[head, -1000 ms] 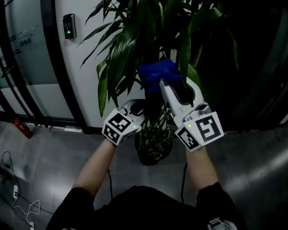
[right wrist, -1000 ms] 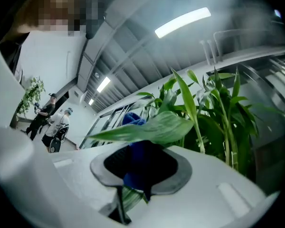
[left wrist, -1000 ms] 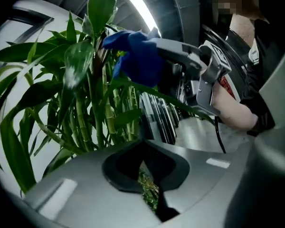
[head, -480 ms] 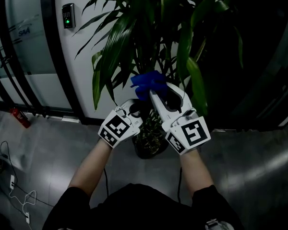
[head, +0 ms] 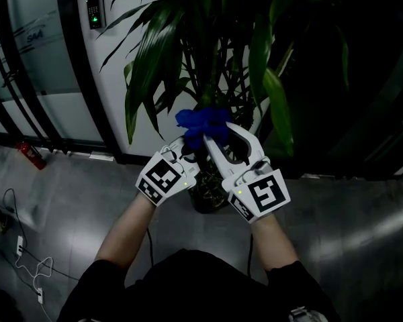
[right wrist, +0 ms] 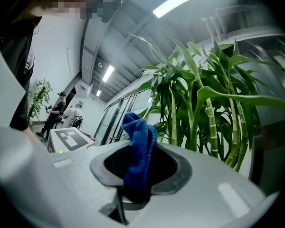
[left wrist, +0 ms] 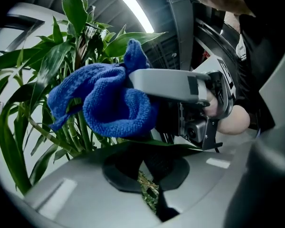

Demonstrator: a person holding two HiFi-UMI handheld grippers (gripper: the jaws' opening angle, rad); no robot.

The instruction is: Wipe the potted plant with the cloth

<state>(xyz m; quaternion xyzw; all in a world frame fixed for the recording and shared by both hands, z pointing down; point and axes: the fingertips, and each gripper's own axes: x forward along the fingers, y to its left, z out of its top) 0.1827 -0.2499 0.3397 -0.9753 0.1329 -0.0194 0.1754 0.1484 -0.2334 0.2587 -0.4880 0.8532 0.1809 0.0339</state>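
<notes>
The potted plant (head: 188, 52) has long green leaves and bamboo-like stems (right wrist: 209, 122); its dark pot (head: 205, 198) stands on the floor below my hands. The blue cloth (head: 200, 122) is bunched at the tip of my right gripper (head: 208, 138), which is shut on it. In the right gripper view the cloth (right wrist: 138, 141) hangs pinched between the jaws of the right gripper (right wrist: 135, 175). My left gripper (head: 190, 150) sits just left of it, shut with a green leaf (left wrist: 180, 145) lying across its tips (left wrist: 147, 152). In the left gripper view the cloth (left wrist: 109, 103) and right gripper (left wrist: 133, 82) are directly above the left jaws.
A white wall with a card reader (head: 94, 12) stands behind the plant. Black-framed glass panels (head: 27, 79) run along the left. A red fire extinguisher (head: 30, 154) and loose cables (head: 27, 274) lie on the grey floor at the left. Right of the plant is dark.
The right gripper with the cloth has come down and left along the leaves, closer to the left gripper. Both hands now sit lower and more to the left against the plant.
</notes>
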